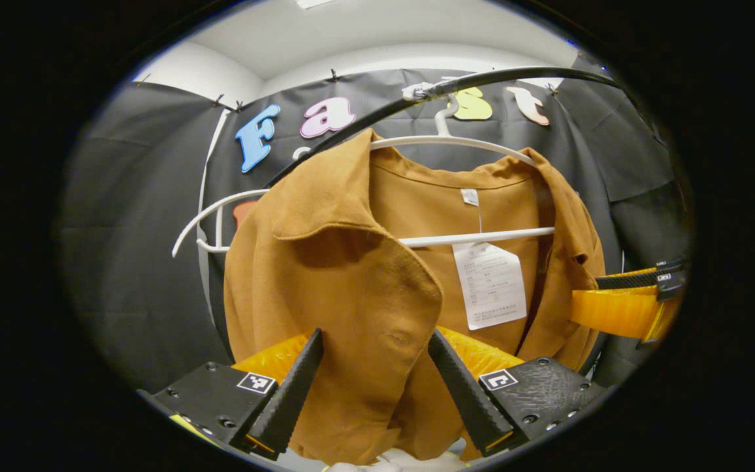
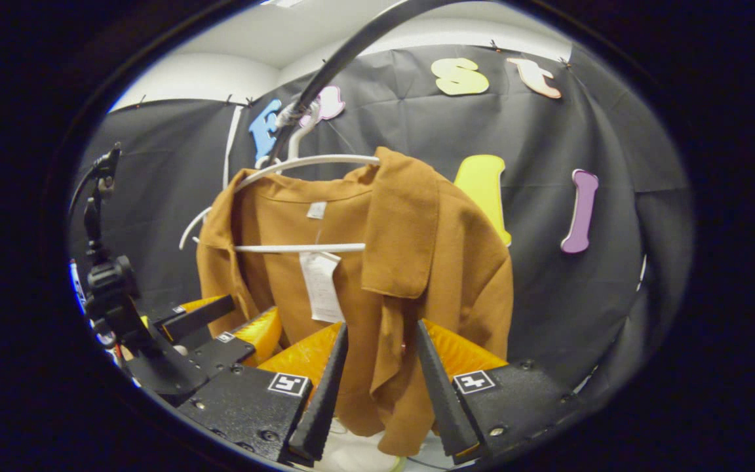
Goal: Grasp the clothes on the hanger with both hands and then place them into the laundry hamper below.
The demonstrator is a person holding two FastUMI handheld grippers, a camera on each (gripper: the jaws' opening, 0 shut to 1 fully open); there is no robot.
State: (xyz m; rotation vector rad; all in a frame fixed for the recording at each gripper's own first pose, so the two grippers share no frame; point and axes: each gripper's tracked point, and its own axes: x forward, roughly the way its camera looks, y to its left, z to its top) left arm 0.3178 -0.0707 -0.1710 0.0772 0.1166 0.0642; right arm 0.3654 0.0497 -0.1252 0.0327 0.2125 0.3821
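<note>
brown shirt [image 1: 351, 275] hangs on the white hanger [image 1: 469, 141] under the black rail [image 1: 515, 75], nothing taken off yet. left gripper [image 1: 374, 387] fingers spread wide either side of one front panel, not clamped. right gripper [image 2: 381, 387] same at the other panel, fingers apart. grasp not made; pull-off and drop into hamper all left to do.

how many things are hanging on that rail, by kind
brown jacket: 1
white hangers: 2, one carrying the jacket, one bare behind it
paper tag on the jacket: 1
total: 4
</note>
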